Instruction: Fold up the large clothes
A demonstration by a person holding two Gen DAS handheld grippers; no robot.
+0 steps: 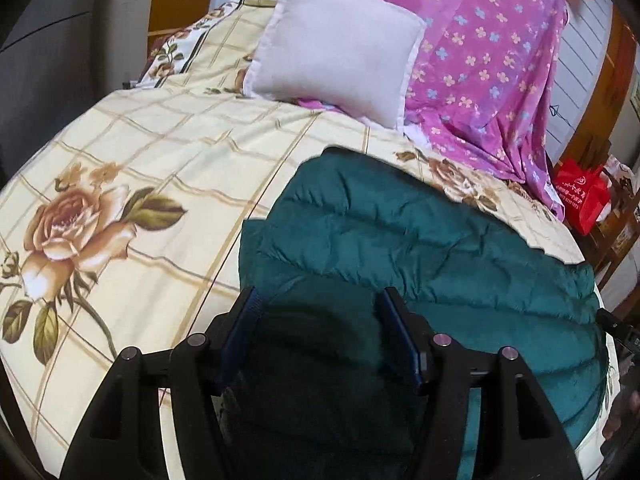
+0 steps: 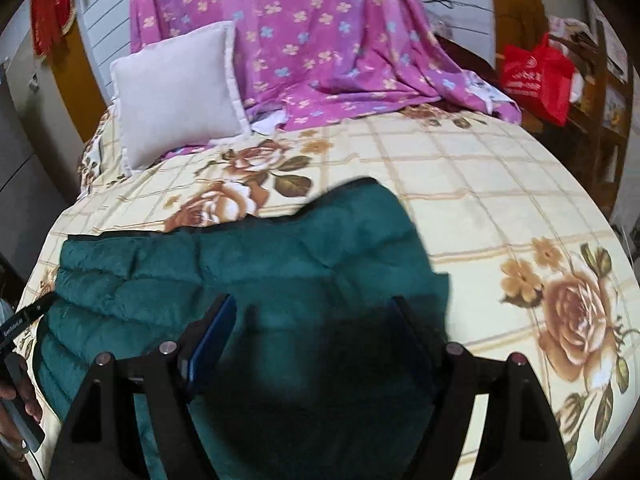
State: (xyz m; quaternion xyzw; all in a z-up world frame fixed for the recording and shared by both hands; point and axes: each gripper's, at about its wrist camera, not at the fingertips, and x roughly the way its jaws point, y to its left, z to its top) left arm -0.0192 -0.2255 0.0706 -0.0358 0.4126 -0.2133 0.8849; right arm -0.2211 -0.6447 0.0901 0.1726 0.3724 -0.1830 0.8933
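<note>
**Inspector:** State the condition of both claws.

**Operator:** My left gripper (image 1: 320,320) stands released, jaws wide, its blue pads (image 1: 396,320) clear of any cloth. Dark green fabric lies under and between them, but nothing is pinched. My right gripper (image 2: 316,328) is likewise released, jaws apart over the same fabric. Both views are somewhat blurred, so I cannot say whether a fingertip brushes the surface.

**Inspector:** Location of the garment?

**Operator:** The green quilted jacket (image 1: 420,240) lies flat on the rose-print bedspread (image 1: 140,160), at the near end of the bed, well apart from the white cushion (image 1: 336,44) and the purple flowered sheet (image 1: 492,60) at the head. It appears already doubled into a compact bundle, though I judge that from its outline only.

**Inspector:** Which way does it run from each claw?

**Operator:** Its long axis lies crosswise to me, side to side. From the left wrist view the bulk extends ahead and to the right; from the right wrist view the jacket (image 2: 240,264) extends ahead and to the left. Each claw therefore sits over its own end, neither nearer the middle. A raised flap shows at the far edge, ahead of the right claw.

**Inspector:** Consequence for the next move?

**Operator:** In my judgement, a further fold would go end over end along that axis, each claw taking the edge directly beneath it.

**Inspector:** Other items?

**Operator:** A red bag (image 2: 536,76) beside the bed, clear of the work.
</note>
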